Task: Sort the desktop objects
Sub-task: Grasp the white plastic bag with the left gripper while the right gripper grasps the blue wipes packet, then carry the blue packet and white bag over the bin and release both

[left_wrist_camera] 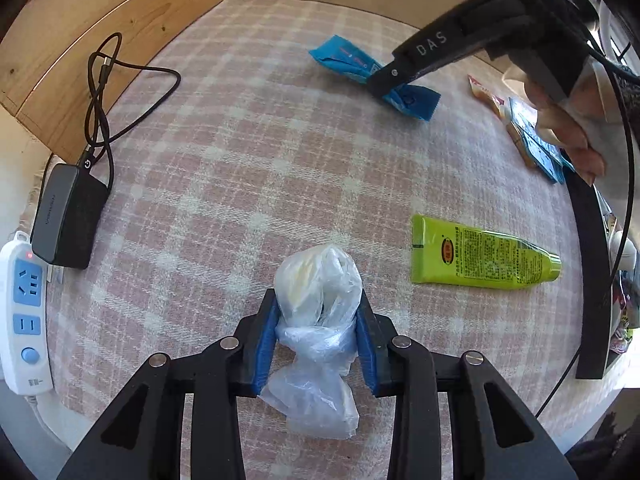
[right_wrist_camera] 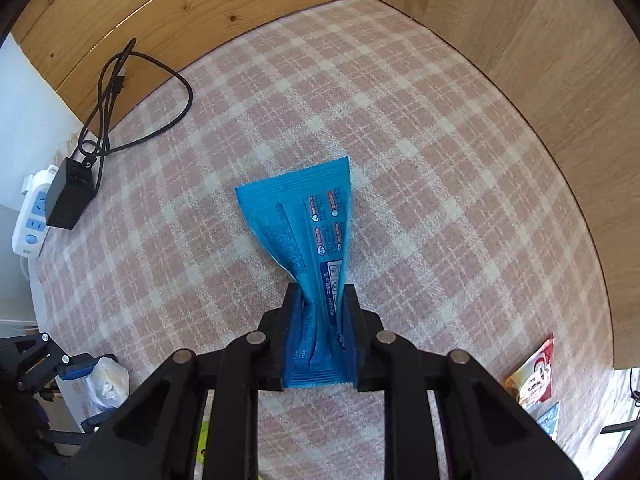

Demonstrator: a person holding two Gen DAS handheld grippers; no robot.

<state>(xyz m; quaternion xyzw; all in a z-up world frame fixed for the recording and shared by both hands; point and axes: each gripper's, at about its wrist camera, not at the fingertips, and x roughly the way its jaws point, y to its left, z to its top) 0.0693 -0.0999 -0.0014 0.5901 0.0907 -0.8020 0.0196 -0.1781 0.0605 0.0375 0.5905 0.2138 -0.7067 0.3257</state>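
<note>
My left gripper [left_wrist_camera: 318,312] is shut on a crumpled clear plastic bag [left_wrist_camera: 320,320] over the pink checked tablecloth [left_wrist_camera: 240,160]. My right gripper [right_wrist_camera: 320,300] is shut on a blue snack packet [right_wrist_camera: 308,220], pinching its near end so the packet fans out ahead. In the left wrist view the right gripper [left_wrist_camera: 380,84] shows at the far right, holding the same blue packet [left_wrist_camera: 344,60]. In the right wrist view the left gripper [right_wrist_camera: 76,372] and its plastic bag [right_wrist_camera: 106,384] show at the lower left.
A green tube [left_wrist_camera: 480,258] lies right of the bag. Several snack packets [left_wrist_camera: 532,136] lie at the far right. A black charger [left_wrist_camera: 68,216] with a looped cable [left_wrist_camera: 108,92] sits on a white power strip [left_wrist_camera: 24,312] at left. Wooden walls [right_wrist_camera: 520,60] bound the table.
</note>
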